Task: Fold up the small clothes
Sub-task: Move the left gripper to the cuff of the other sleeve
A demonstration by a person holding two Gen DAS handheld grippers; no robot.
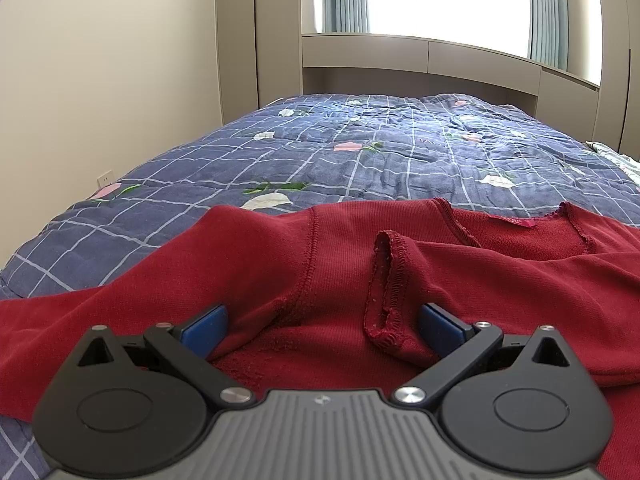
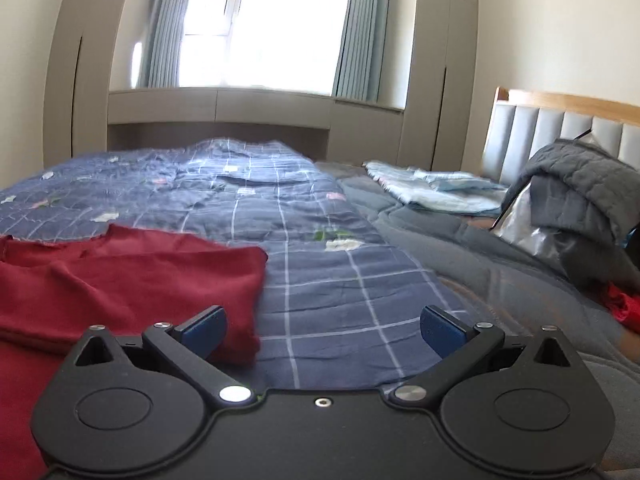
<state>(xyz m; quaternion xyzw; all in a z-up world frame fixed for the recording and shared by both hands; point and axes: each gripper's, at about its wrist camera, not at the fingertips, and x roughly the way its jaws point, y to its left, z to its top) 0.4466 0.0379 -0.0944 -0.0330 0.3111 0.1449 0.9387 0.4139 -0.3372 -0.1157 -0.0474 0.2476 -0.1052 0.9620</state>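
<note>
A dark red long-sleeved top (image 1: 500,276) lies on the blue checked quilt (image 1: 360,152), inside out with seams showing, one sleeve cuff (image 1: 386,288) folded onto the body. My left gripper (image 1: 322,330) is open low over the top, its blue pads either side of a bulge of red fabric near the armpit seam, not clamped. In the right wrist view the top (image 2: 120,276) lies at the left. My right gripper (image 2: 322,330) is open and empty, its left pad (image 2: 204,332) over the top's right edge, the rest over the quilt (image 2: 320,272).
A grey blanket (image 2: 480,264) covers the bed's right side. On it lie a light blue folded cloth (image 2: 436,192), a dark grey quilted heap (image 2: 580,196) and a red item (image 2: 622,306) near the padded headboard (image 2: 560,136). A wall and cabinets stand beyond the bed.
</note>
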